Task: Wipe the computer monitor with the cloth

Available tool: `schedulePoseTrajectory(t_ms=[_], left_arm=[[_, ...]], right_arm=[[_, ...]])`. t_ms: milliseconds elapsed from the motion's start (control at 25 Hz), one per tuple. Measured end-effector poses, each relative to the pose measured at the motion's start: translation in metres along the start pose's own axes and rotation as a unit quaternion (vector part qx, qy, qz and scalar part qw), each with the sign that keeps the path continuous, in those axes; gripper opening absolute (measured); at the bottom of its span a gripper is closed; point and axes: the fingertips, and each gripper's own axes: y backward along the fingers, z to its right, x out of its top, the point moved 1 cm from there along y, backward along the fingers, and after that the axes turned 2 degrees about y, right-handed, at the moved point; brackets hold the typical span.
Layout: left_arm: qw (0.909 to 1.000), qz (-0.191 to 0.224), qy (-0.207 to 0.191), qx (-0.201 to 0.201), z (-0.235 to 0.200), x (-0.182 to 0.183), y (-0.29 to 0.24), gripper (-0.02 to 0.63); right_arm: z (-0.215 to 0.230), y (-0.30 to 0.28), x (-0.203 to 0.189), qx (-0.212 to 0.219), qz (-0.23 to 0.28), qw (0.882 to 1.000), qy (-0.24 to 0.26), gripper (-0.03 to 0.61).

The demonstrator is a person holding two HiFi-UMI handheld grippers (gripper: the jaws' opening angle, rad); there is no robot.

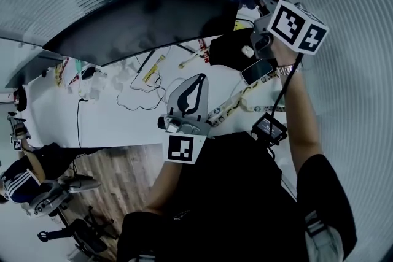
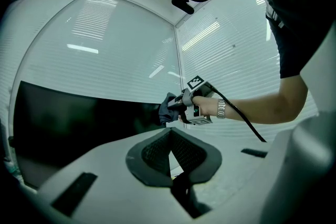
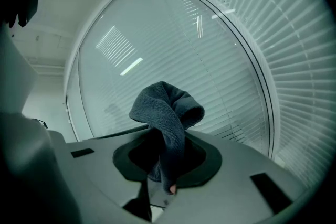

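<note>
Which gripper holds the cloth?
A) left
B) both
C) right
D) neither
C: the right gripper is shut on the cloth, up by the end of the monitor; the left gripper has its jaws together on nothing.

Materials/finish as noted:
Dk cloth [image 3: 167, 113] seen as matt, nubby fabric; monitor [image 1: 141, 18] screen glossy blk; left gripper [image 2: 170, 134] shell smooth matt plastic, pads [image 2: 152, 153] mesh-textured; floor [image 1: 120, 170] wood-grained.
</note>
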Motion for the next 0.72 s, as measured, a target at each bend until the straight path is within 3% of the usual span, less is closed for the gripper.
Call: schedulePoseTrajectory(t_ms=[720], left_arm=[[0.9994, -0.024, 0.01, 0.02, -0.017, -0.017, 0.011, 0.006]], right_arm=[[0.015, -0.013, -0.05, -0.018, -0.049, 0.999, -0.01, 0.08]])
